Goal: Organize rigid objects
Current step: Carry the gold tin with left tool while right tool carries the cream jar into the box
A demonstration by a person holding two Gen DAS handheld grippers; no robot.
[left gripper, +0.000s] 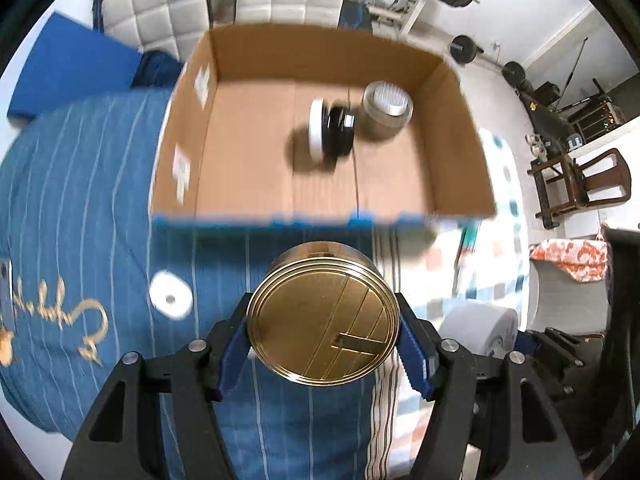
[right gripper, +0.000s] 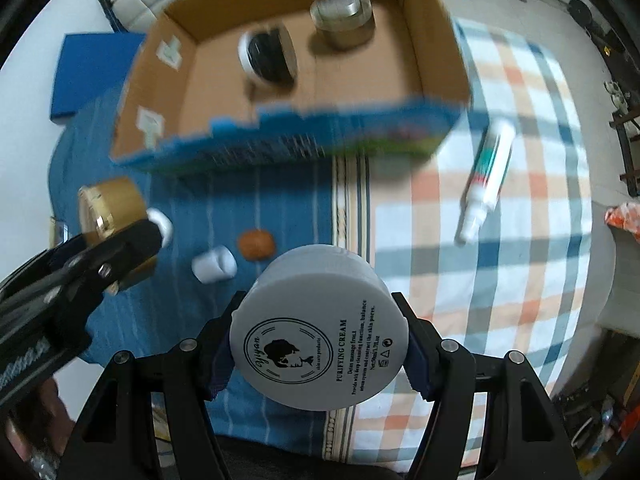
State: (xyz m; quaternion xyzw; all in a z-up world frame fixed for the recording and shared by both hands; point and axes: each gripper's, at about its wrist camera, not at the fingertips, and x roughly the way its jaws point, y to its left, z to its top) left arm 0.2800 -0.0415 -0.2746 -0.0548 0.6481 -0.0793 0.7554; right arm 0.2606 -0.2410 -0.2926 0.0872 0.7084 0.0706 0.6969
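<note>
My left gripper (left gripper: 323,334) is shut on a round gold tin (left gripper: 323,316), held above the blue striped bedding in front of the open cardboard box (left gripper: 184,136). The tin and left gripper also show in the right wrist view (right gripper: 110,208). My right gripper (right gripper: 320,354) is shut on a white cream jar (right gripper: 320,344) labelled "Purifying Cream", held above the bedding. The box (right gripper: 436,40) holds a black-and-white jar (left gripper: 330,128) on its side and a silver-lidded jar (left gripper: 386,110).
On the bed lie a white tube (right gripper: 486,178), a small white cap (right gripper: 214,266), an orange round thing (right gripper: 256,244) and a white disc (left gripper: 170,294). A blue pad (left gripper: 76,68) lies left of the box. Gym weights and chairs stand beyond.
</note>
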